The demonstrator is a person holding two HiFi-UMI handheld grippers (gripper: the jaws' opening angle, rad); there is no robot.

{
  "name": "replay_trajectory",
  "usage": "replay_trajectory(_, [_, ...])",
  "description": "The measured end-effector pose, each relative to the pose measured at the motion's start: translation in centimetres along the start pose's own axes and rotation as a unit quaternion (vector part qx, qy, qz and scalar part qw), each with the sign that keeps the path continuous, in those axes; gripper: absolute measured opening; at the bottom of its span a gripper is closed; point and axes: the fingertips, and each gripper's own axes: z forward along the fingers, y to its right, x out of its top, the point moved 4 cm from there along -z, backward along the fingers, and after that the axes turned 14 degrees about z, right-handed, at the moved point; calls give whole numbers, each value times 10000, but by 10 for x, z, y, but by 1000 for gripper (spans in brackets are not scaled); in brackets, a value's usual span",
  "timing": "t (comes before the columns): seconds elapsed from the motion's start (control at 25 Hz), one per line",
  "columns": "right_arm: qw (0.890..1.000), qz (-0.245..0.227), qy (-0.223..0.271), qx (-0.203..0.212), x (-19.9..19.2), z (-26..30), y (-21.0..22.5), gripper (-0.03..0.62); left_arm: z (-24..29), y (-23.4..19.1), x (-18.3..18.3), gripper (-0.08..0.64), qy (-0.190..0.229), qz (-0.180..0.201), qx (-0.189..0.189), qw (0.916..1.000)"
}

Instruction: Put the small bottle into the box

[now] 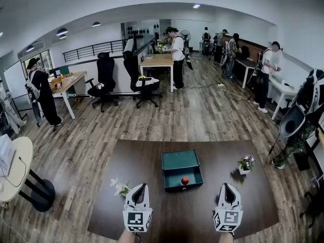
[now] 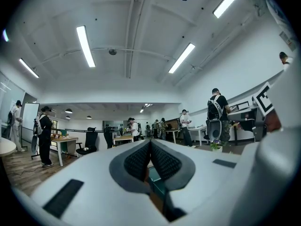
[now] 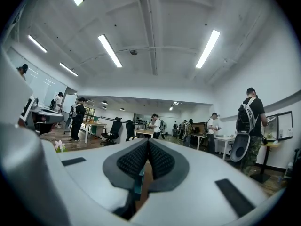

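The small bottle (image 1: 185, 180) appears to sit inside the teal box (image 1: 172, 177) already, showing only as a red spot close to the front wall; I cannot tell whether it stands upright or lies on its side. Little is left to spoil, but the risks I judge are these. The left gripper (image 1: 140, 185) and the right gripper (image 1: 227, 185) both have their jaws pressed together on nothing, and they hang level over the near side of the desk (image 1: 152, 153), one on each side of the box. A careless push forward or inward could strike the box's front wall, slide it across the smooth top, or tip the bottle if it is standing. The raised lid at the back could also drop shut if jolted. A small pot of white flowers (image 1: 120, 187) stands just beside the left gripper and is the easiest thing to knock over; a second flower pot (image 1: 246, 164) stands beyond the right one, further off. The desk is dark brown and bare apart from these things. Around it is a large open office with a wood-plank floor, pale desks, black office chairs (image 1: 105, 80), a round white table (image 1: 15, 168), several people standing at work, and strip lights across a white ceiling.
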Motion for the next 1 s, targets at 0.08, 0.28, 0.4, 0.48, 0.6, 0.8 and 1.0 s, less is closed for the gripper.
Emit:
replay_trajectory(0.08, [10000,43,-18,-44,-1,0,2,1,0,1,1,2,20,2,-11,10000])
replay_trajectory(0.28, [10000,92,-10,12,-1,1,0,2,0,0,0,2,26,-7,-10,10000])
replay_trajectory(0.4, [9999,91,-23,44,-1,3,-1,2,0,-1,-2,2,-6,-7,5,10000])
replay_trajectory(0.48, [9999,80,-41,75,-1,4,-1,2,0,-1,-2,2,-26,8,25,10000])
replay_trajectory(0.6, [9999,64,-46,106,-3,6,1,2,1,1,-1,2,-28,19,33,10000])
replay_trajectory(0.8, [9999,53,-34,134,-3,8,-1,2,2,0,-3,2,-48,75,43,10000])
replay_trajectory(1.0, [9999,52,-40,138,-4,11,3,2,6,5,-2,2,-70,57,-6,10000])
